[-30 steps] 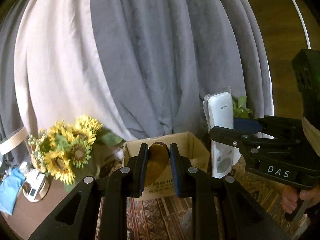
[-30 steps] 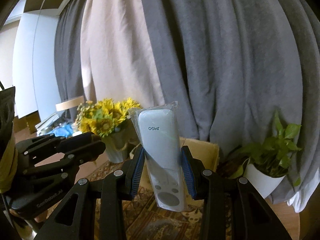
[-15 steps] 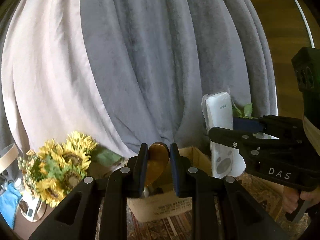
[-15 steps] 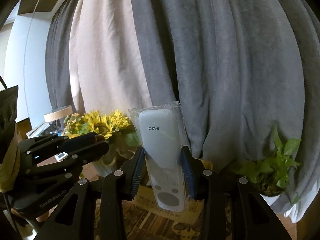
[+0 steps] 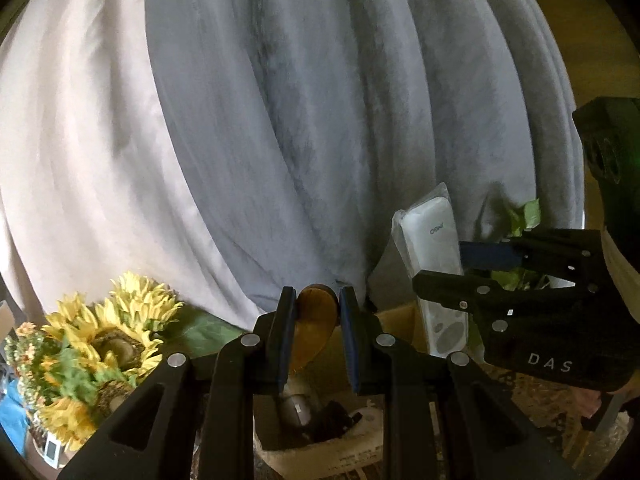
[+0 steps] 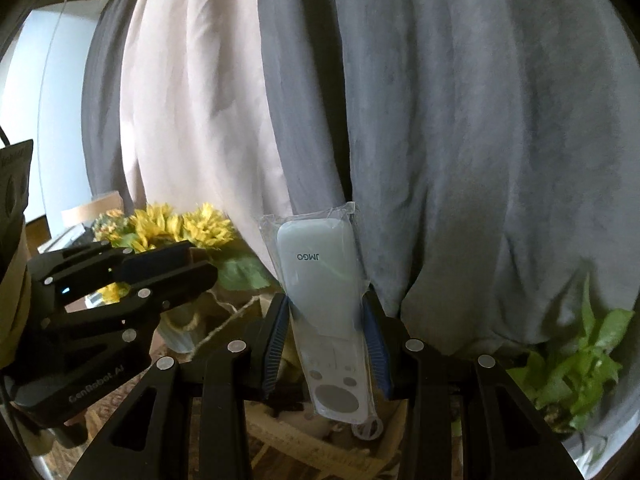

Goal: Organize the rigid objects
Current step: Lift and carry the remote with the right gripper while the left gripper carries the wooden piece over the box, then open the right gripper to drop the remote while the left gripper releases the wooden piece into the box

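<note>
in the left wrist view we have closed in on the cardboard box (image 5: 400, 316): a second ago it sat ahead of us with its front face showing, and now its open top lies just under the left claw (image 5: 318, 340), with several small items dimly visible inside, too dark to name. the left claw is clamped on an amber-brown rounded object (image 5: 314, 320), whose kind we cannot make out, so we judge this piece nearly ready to be lowered in. to the right the right claw (image 5: 460, 276) carries the white remote in its clear bag (image 5: 434, 264), upright beside the box. the sunflower bouquet (image 5: 100, 344) has slid low and left in view and stands clear of our path; grey and cream curtains (image 5: 320, 140) hang close behind the box. in the right wrist view the right claw (image 6: 324, 344) grips the bagged remote (image 6: 320, 300), which stands upright with its button end down; the box (image 6: 320, 444) now shows below it, where before it lay further ahead. the left claw (image 6: 172, 268) reaches in from the left, and a potted green plant (image 6: 576, 368) stands right. we think the two claws crowding one opening is the main hazard, besides the items already inside.
</note>
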Tool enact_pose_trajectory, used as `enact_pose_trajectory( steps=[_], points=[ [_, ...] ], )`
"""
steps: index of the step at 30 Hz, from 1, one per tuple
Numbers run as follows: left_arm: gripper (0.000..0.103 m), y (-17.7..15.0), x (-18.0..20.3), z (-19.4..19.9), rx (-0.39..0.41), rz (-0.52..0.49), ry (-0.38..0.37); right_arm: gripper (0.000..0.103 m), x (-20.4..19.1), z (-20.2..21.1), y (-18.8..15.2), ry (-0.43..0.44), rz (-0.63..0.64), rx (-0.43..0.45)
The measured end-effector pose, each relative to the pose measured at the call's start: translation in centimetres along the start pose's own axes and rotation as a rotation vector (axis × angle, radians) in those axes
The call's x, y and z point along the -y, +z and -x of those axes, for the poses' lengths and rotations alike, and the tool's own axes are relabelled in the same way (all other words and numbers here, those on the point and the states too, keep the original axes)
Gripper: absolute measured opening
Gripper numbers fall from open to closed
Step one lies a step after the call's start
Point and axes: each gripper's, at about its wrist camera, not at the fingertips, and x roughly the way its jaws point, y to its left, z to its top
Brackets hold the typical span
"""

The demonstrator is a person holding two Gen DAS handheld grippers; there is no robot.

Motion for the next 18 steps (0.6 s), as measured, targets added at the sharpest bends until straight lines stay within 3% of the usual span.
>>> enact_pose_trajectory(
  steps=[18],
  points=[
    [0.023, -3.7, -0.7, -7.2, -0.148, -0.041, -0.025, 0.039, 1.2, -8.2, -3.5, 0.028, 0.027, -0.190]
  ],
)
